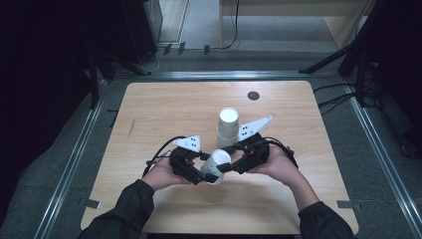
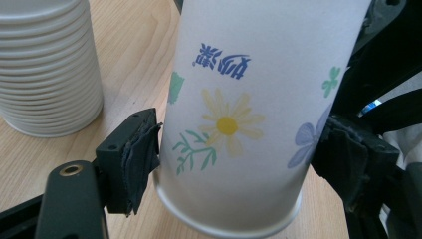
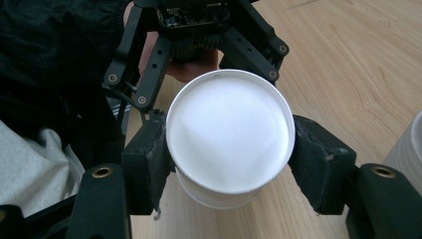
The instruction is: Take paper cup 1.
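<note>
Right gripper view: cup pinched between both sets of jaws

Right gripper view has the white paper cup (image 3: 229, 134) dead centre, bottom disc facing the camera, and the right gripper (image 3: 229, 164) has its black pads pressed against the cup's sides, one on each flank. Beyond it sits the left gripper (image 3: 196, 30), coming at the cup from the far end, a hand just visible behind it.

Over to the left gripper view: the cup's wall (image 2: 249, 114) shows a yellow daisy, green sprigs, a blue flower and blue printed characters. The left gripper (image 2: 239, 159) has its jaws spread around the cup near the rim; the left pad sits at the wall, the right pad just beside it, and whether they press I cannot tell. A stack of white cups (image 2: 47, 64) stands on the bench (image 2: 134, 55) close by.

From the high view, the cup (image 1: 217, 164) lies tilted between the two grippers, lifted off the bench near its front edge, roughly mid-width. The stack (image 1: 228, 127) stands upright just behind, towards the bench's middle. A small dark disc (image 1: 254, 95) sits near the back edge.
</note>
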A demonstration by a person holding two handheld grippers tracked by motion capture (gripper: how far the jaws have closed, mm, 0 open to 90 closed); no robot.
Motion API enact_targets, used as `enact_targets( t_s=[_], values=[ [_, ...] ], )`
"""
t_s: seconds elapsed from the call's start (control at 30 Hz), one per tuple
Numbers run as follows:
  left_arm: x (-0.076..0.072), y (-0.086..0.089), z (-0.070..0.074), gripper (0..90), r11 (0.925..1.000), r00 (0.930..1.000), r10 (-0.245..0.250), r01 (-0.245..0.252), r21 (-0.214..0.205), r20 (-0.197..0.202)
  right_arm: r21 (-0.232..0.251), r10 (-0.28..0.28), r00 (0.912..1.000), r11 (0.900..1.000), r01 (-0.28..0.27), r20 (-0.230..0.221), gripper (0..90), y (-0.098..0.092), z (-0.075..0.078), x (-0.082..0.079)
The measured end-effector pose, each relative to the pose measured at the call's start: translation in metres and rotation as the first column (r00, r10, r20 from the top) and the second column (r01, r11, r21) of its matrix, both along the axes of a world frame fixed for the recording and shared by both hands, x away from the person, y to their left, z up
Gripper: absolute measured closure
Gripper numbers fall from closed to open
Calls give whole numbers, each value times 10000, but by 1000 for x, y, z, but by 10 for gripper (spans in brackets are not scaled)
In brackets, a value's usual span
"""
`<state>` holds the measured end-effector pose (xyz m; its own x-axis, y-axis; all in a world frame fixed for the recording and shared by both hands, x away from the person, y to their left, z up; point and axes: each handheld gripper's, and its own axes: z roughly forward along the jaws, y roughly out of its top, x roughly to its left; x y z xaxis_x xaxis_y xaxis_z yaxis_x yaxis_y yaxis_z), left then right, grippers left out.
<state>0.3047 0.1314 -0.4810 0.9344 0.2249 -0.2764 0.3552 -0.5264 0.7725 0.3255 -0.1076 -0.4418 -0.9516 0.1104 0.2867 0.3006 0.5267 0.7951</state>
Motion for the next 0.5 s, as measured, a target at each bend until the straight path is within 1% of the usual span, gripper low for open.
enact_targets(
  t_s=[0.03,0.07,0.1,0.13,0.23,0.33,0.43,0.47,0.5],
  values=[
    [0,0,0,235,10000,10000,-30,30,-10,21,82,35,10000,10000,-35,-44,368,1,0,0],
    [0,0,0,235,10000,10000,-23,23,-29,83,82,35,10000,10000,-35,-44,368,1,0,0],
    [-1,0,1,251,10000,9997,-41,42,-15,222,72,23,10000,10000,-23,-19,368,1,0,0],
    [-1,0,1,260,10000,9997,-41,42,-15,222,81,25,10000,10000,-25,-50,369,1,0,0],
    [-3,1,3,275,9999,9985,-113,115,-21,533,101,38,9999,9999,-37,-131,369,1,0,0],
    [-4,2,4,286,9999,9983,-153,153,-1,569,110,1,9998,9999,1,-175,368,1,1,0],
    [-4,2,4,292,9998,9984,-142,134,137,555,30,-41,9996,10000,41,-266,363,2,1,0],
    [-3,3,4,292,9998,9986,-131,124,128,517,16,-82,9996,10000,82,-267,358,2,0,0],
    [-3,4,5,292,9999,9988,-103,98,100,472,-13,-59,9997,10000,59,-220,332,2,0,1]
  ],
)
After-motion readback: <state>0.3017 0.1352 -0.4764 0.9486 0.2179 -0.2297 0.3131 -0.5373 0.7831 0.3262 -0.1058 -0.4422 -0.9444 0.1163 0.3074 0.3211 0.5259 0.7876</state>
